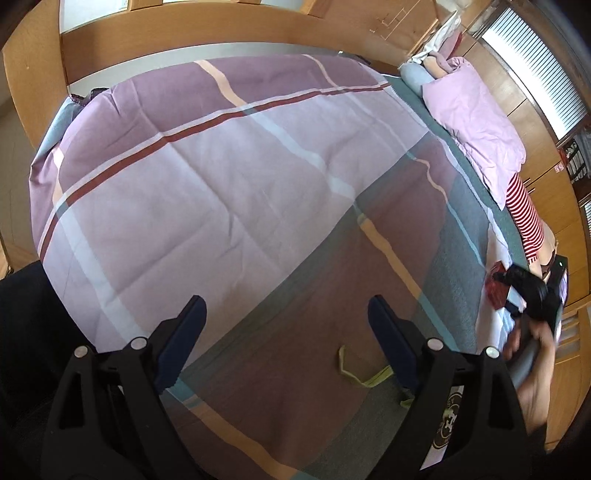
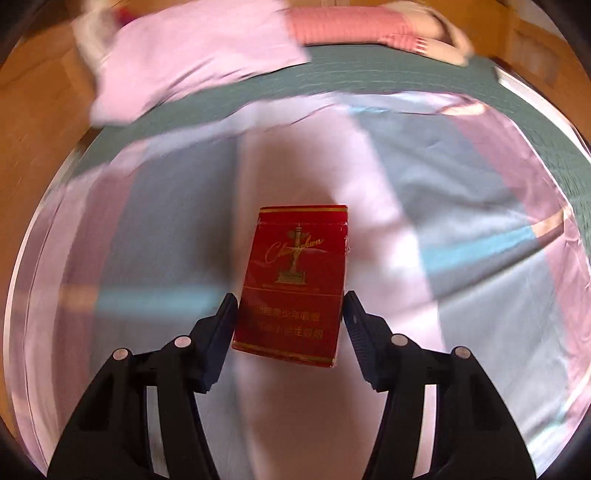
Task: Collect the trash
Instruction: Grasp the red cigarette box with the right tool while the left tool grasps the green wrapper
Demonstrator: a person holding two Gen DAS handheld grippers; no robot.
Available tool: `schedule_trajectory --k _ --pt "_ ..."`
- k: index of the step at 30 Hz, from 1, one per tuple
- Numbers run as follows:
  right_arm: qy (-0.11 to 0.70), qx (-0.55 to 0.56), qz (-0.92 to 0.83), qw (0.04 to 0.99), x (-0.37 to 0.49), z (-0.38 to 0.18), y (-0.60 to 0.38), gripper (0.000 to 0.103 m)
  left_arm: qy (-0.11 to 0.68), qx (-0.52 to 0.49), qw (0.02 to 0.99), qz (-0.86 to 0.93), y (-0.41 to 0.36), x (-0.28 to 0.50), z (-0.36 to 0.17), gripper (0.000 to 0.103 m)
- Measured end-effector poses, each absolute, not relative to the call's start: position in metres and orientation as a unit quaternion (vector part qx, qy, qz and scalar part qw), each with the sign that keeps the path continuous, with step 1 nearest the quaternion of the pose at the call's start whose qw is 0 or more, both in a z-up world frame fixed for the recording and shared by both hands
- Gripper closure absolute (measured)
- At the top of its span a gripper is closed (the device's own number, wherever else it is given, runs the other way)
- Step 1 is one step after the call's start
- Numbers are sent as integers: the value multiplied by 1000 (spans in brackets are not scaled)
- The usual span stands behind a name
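Note:
A red cigarette pack (image 2: pixel 291 280) with gold print stands upright between the fingers of my right gripper (image 2: pixel 291 297). Both pads press on its sides, and it stays sharp while the bed behind it is blurred. In the left wrist view the same pack (image 1: pixel 495 291) shows at the far right edge of the bed, with a hand (image 1: pixel 532 354) behind it. My left gripper (image 1: pixel 286 301) hangs open over the checked purple bedspread (image 1: pixel 221 166) with nothing between its fingers. A thin yellow-green strip (image 1: pixel 351 373) lies on the cover just inside its right finger (image 1: pixel 391 332).
A pink folded quilt (image 1: pixel 476 122) and a red-striped cloth (image 1: pixel 524 218) lie along the far side of the bed. A wooden bed frame (image 1: pixel 184 33) curves around the head end. Wooden cabinets (image 1: pixel 546 177) and a window with blinds (image 1: pixel 535 66) stand beyond.

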State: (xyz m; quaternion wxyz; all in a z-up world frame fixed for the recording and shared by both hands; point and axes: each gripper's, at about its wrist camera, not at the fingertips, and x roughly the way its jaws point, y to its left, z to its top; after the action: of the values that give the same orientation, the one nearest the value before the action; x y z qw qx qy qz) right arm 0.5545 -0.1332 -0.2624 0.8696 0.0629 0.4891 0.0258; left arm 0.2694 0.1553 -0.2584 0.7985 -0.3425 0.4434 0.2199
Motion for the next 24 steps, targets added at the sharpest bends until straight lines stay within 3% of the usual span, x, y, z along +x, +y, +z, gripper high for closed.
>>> schedule_trajectory --k 6,9,16,17,18,19,21,23,24 --pt "552 -9 155 819 436 -257 -93 45 438 -349 806 191 151 276 -259 14" --pt "524 -53 124 841 373 -240 -97 45 449 -340 817 126 132 291 -259 14" --pt "459 15 54 887 277 -194 -170 45 481 -163 861 2 45 329 -257 12" --pt "455 13 44 889 271 -192 -173 45 490 -144 859 -7 37 333 -261 17" --pt "450 10 30 892 258 -191 -179 45 501 -131 856 -13 32 336 -266 33" --pt "445 11 18 895 245 -190 -184 45 517 -114 848 -18 27 339 -273 41" --pt "438 17 3 899 226 -189 -189 45 516 -90 852 -16 22 340 -277 51" --pt "427 31 -7 904 205 -187 -200 45 513 -83 854 -29 20 339 -275 68" --pt "423 39 -14 905 198 -187 -203 45 511 -81 855 -30 20 336 -274 70"
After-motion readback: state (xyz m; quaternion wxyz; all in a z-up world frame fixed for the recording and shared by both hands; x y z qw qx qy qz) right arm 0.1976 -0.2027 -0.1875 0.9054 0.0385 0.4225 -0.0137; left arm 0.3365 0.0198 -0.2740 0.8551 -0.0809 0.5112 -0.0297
